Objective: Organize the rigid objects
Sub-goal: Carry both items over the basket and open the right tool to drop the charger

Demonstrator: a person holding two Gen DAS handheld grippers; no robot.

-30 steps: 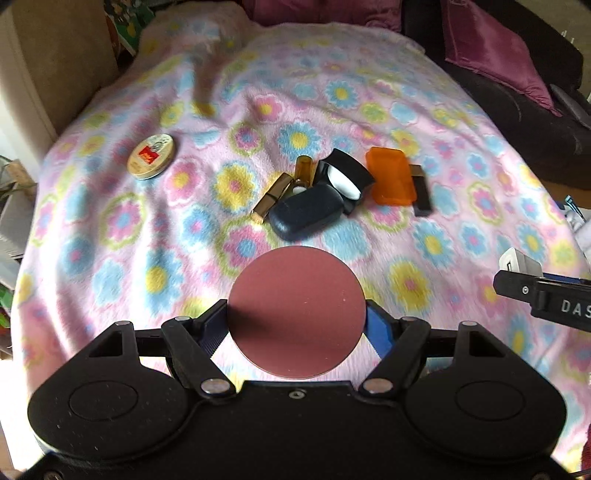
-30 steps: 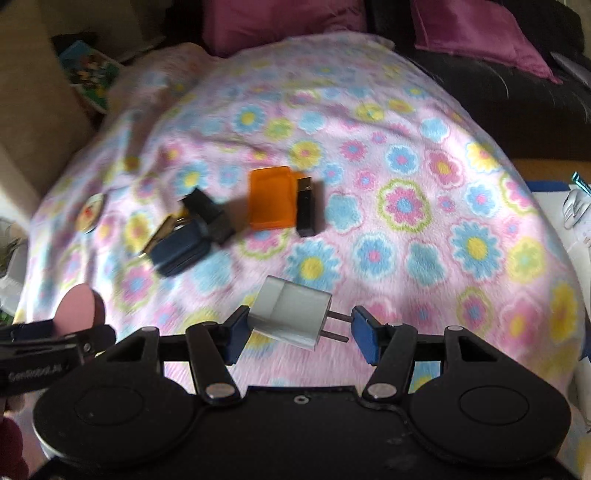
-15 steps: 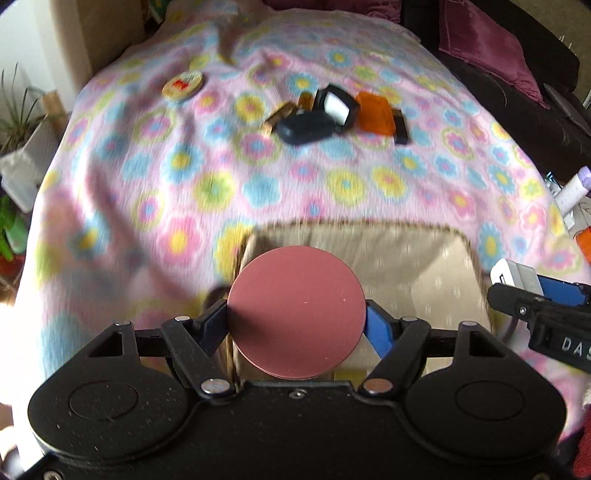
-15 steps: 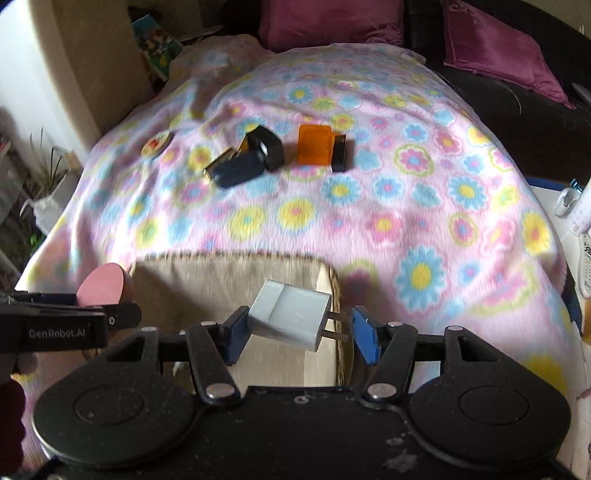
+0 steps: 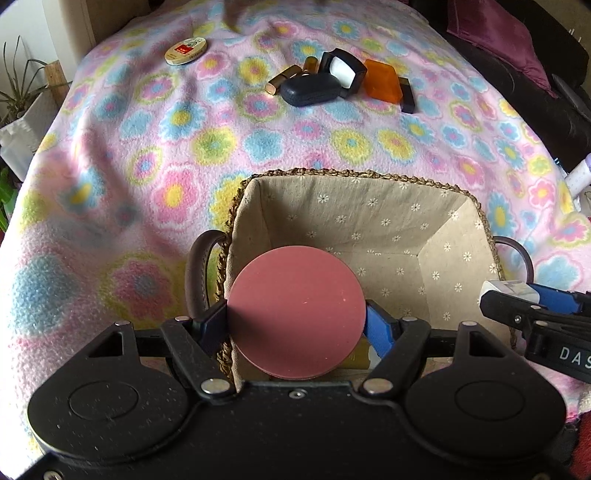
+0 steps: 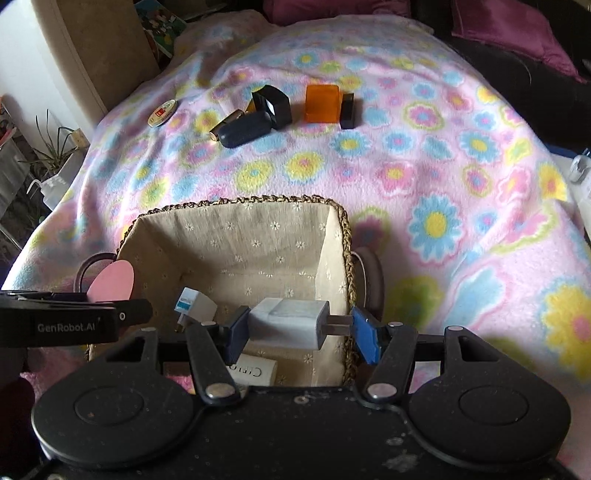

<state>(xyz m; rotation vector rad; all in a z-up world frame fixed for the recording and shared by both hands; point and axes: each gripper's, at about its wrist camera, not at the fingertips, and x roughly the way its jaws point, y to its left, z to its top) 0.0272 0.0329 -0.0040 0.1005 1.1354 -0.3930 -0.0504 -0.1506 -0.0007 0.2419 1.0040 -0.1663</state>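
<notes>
Surface: a fleece blanket (image 5: 155, 155), pink with blue, yellow and pink flowers, draped over a raised, rounded support and rumpled in low folds. Near edge: a woven basket (image 5: 354, 173) with braided rim, dark loop handles at either end, and a beige liner printed with small white flowers. Left gripper (image 5: 295, 321) clamped on a flat round dusty-pink disc (image 5: 295, 312), pads pressing its two sides, held over the basket's near left corner. Right gripper (image 6: 295, 328) clamped on a white plug adapter (image 6: 288, 325), one pad on its body and the other on the prong tips, held over the basket's near right part. Inside the basket, in the right wrist view: a small white charger (image 6: 194, 304) with a blue label, and a white box (image 6: 255, 371) with grey lettering, partly hidden by the gripper. Far part of the blanket: a cluster of a dark blue case (image 5: 310, 89), a gold tube (image 5: 282, 78), an amber bottle (image 5: 311, 64), an open black compact (image 5: 341, 72), an orange block (image 5: 382, 85) and a black bar (image 5: 406, 95), the items touching or just beside one another. Well apart to the left: a round cream tin (image 5: 185, 51) with a red label. Room: magenta cushions (image 6: 517, 29) on a dark sofa at far right; a beige upright panel (image 6: 103, 48) at far left; a spiky potted plant (image 6: 51, 147) by the white wall at left.
</notes>
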